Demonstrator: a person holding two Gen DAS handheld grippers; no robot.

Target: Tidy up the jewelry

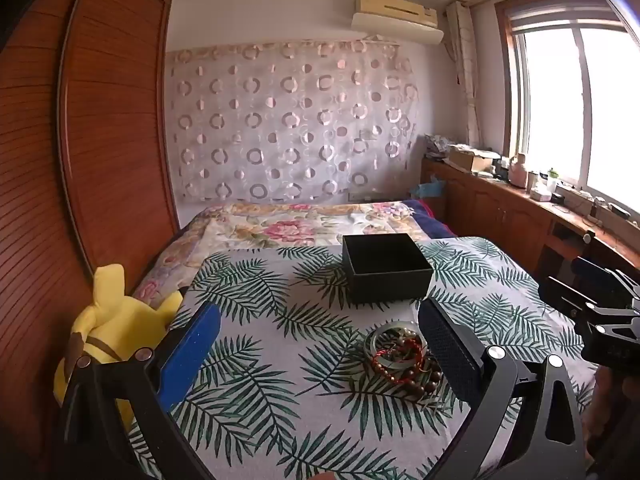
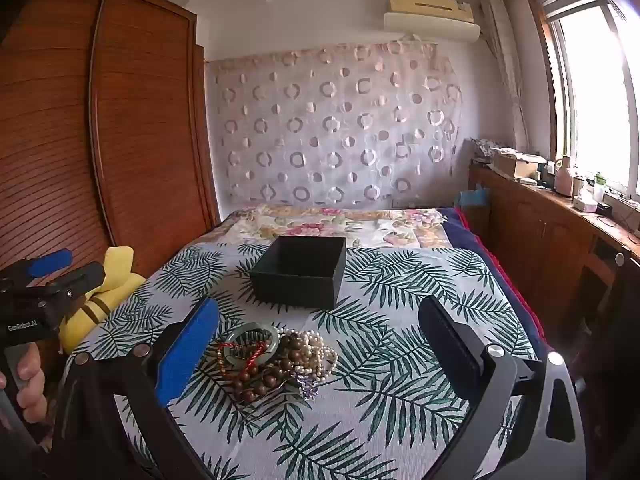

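Now the tangled heap of wooden-bead, pearl and jade jewelry [image 2: 276, 358] lies on the palm-leaf printed cloth [image 2: 400, 380], just in front of the open black square box [image 2: 300, 272]. Left gripper [image 1: 320, 344] and right gripper [image 2: 320, 340] both hover spread wide, holding nothing.

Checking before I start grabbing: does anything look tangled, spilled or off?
Yes: the jewelry lies in one tangled heap on the leaf-print cloth, pearls, wooden beads, red cord and a jade bangle overlapping. The black box behind it sits upright and open.
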